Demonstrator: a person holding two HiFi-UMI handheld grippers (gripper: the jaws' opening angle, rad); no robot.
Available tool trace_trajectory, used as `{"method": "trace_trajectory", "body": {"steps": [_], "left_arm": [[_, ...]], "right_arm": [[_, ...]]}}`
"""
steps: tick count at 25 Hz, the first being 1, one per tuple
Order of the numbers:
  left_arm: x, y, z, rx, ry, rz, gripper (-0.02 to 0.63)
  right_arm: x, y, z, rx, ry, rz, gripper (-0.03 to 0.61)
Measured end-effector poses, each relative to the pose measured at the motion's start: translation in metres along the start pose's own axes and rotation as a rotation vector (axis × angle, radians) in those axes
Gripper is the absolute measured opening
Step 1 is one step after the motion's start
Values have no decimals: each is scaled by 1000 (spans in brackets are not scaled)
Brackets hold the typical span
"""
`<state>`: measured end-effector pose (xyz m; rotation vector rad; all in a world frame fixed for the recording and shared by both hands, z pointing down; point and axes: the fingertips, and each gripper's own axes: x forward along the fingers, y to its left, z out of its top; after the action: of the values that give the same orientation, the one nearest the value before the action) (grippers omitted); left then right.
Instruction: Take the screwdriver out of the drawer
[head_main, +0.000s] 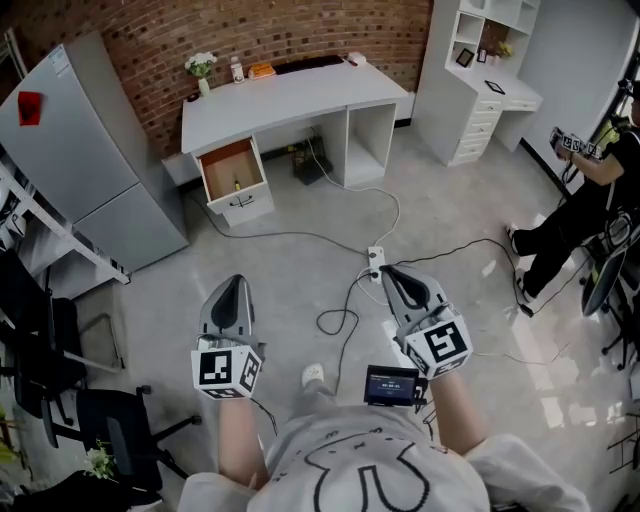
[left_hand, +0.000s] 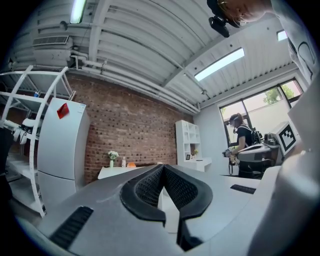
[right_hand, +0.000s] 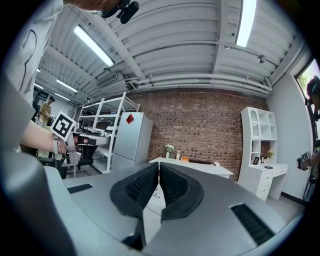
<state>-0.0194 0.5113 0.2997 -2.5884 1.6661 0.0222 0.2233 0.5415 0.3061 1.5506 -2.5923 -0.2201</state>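
The white desk (head_main: 300, 95) stands against the brick wall, far ahead of both grippers. Its left drawer (head_main: 233, 170) is pulled open, wood-lined, with a small yellow-handled screwdriver (head_main: 237, 184) lying inside. My left gripper (head_main: 237, 284) hovers over the floor at lower left, jaws shut with nothing between them. My right gripper (head_main: 392, 274) is at lower right, also shut and empty. Both point level toward the desk. In the left gripper view the desk (left_hand: 120, 171) shows past the left gripper (left_hand: 163, 168); the right gripper view has the desk (right_hand: 200, 166) beyond the right gripper (right_hand: 158, 165).
A grey fridge (head_main: 85, 150) stands left of the desk. Cables and a power strip (head_main: 375, 260) lie on the floor between me and the desk. White shelving (head_main: 480, 70) is at right; a seated person (head_main: 570, 215) is at far right. Office chairs (head_main: 60, 400) sit at lower left.
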Motion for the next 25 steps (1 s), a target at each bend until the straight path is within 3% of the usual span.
{"method": "trace_trajectory", "body": {"steps": [10,18,25], "left_arm": [[115,112,0,-9,12,-35,11],[142,157,-13,-38,10,-1,11],[174,185,-18,-34,4,43,11]], "right_arm": [[156,-13,14,-9,14,-10,20],[207,-19,7,41,23,10,20],[260,-35,2,16,17,60,20]]}}
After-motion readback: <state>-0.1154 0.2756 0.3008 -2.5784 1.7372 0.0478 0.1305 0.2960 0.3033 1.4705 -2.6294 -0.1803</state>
